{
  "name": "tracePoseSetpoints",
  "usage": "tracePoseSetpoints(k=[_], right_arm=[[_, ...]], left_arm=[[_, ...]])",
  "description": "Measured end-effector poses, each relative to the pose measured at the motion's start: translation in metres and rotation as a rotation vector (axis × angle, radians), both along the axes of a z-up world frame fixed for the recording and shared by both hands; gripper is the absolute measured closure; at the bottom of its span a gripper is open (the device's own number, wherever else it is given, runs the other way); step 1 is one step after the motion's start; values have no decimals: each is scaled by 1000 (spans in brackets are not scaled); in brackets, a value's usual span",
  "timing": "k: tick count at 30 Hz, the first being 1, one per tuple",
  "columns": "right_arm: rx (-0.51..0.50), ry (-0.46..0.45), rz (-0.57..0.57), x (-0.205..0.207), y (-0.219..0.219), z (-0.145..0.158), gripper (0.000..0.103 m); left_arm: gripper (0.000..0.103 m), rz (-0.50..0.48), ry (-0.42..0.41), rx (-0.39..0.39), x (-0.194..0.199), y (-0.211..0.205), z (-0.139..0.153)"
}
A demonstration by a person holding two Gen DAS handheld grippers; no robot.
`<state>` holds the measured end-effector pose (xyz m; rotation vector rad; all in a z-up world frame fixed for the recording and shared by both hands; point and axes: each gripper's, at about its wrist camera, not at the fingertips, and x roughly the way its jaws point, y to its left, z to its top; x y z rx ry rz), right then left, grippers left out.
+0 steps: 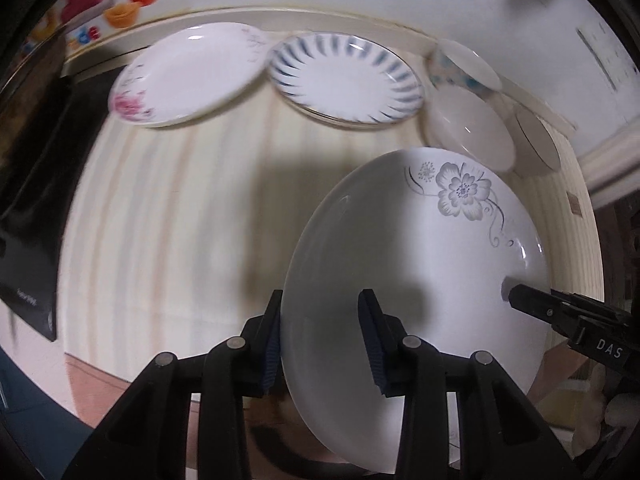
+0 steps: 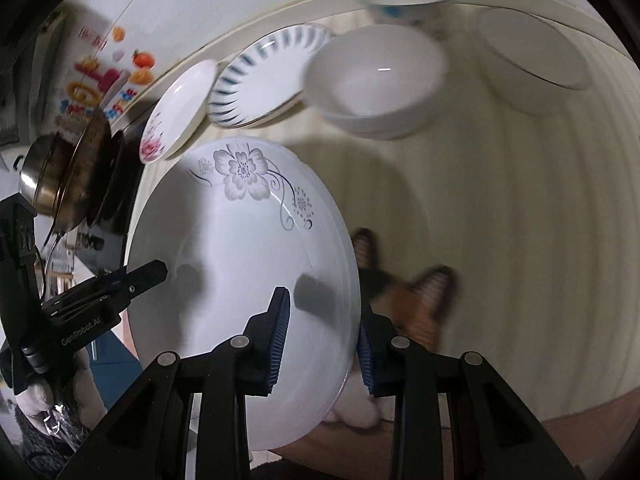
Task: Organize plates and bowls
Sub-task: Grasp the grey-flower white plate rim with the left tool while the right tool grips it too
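My left claw and right claw each clamp an opposite rim of the grey-flowered plate, which fills the lower centre of both views, above the tabletop. I judge it stiff, glazed, slippery and breakable, so the rim is the place to pinch. Other plates and bowls sit along the upper frame.

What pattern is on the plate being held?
A grey flower with curling stems on the white plate, clearest in the right wrist view.
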<state>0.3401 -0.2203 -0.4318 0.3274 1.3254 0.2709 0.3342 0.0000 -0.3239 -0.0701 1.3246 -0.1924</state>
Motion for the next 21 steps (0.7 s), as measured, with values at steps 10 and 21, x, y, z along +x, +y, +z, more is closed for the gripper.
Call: tracePoseSetpoints(k=[10, 21], right_arm=[[-14, 27, -115, -28, -62, -20, 69], [-11, 32, -150, -31, -74, -34, 69]], left_arm=[[69, -82, 41, -6, 14, -54, -32], [69, -113, 48, 20, 13, -65, -45]])
